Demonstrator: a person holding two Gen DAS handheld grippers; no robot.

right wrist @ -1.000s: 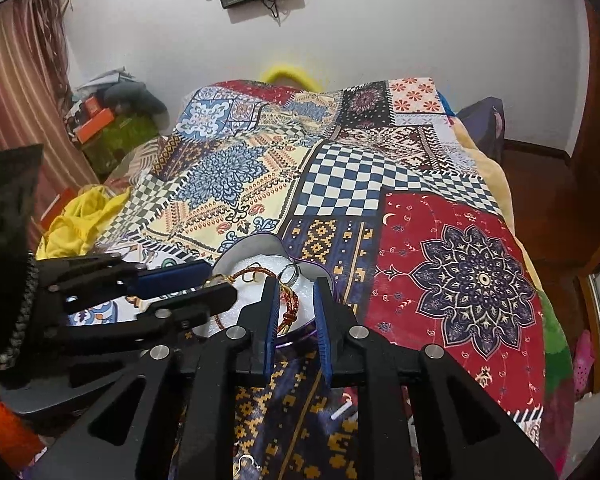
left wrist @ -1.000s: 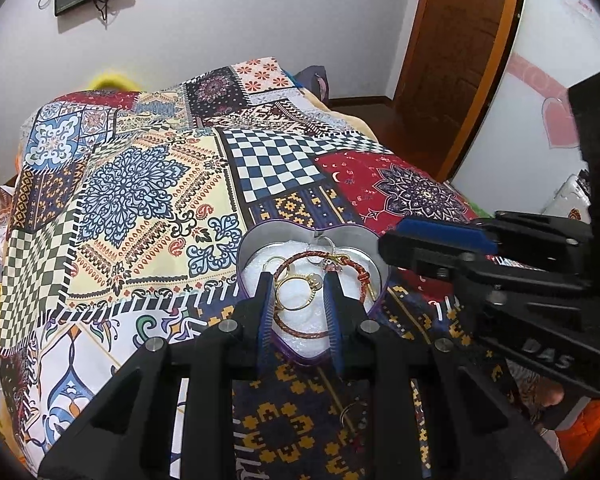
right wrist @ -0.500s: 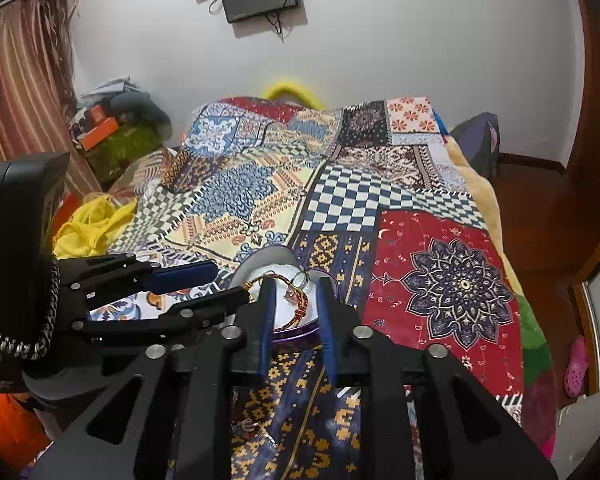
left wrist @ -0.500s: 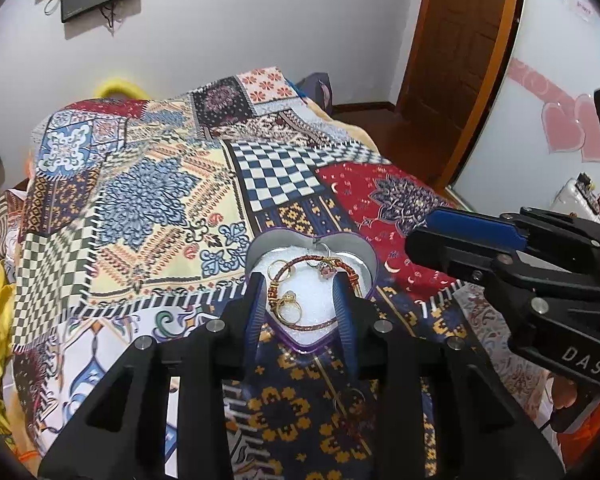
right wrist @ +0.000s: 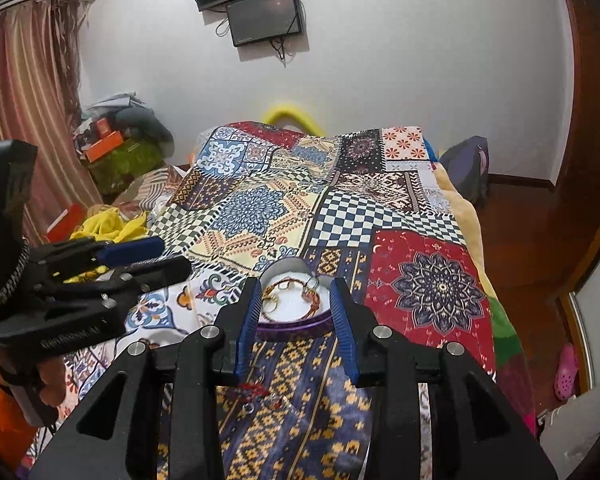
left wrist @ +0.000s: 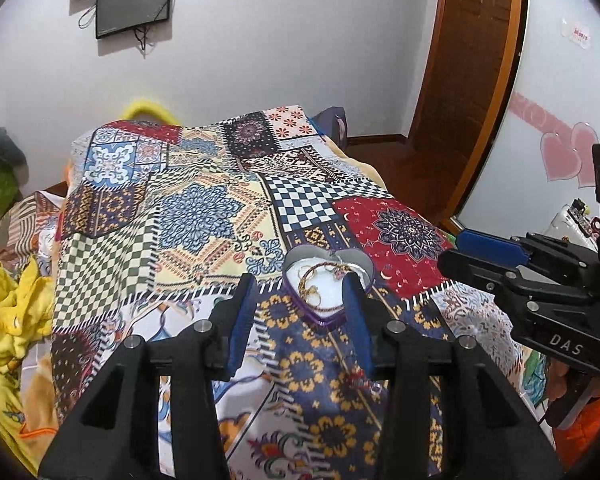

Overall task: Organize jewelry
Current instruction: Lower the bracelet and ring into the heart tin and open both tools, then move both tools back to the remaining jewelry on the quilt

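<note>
While both grippers hang above the near end of the bed, neither has anything between its blue pads: the left gripper has just been opening and its jaws stand parted with only patterned cloth showing in the gap, and the right gripper has likewise just been opening to a narrower gap, also holding nothing. Just under the fingers, on the dark blue and gold patch of the patchwork bedspread, lie a few small loose pieces, one reddish with what may be a ring or two beside it, though they are too small to tell. Slightly farther off sits the heart-shaped tin, open, white inside with a purple rim, with a red-and-gold bangle and gold rings lying in it. Beyond, the bedspread runs toward the white wall, where two dark screens hang; a wooden door stands at the right in the left wrist view.
</note>
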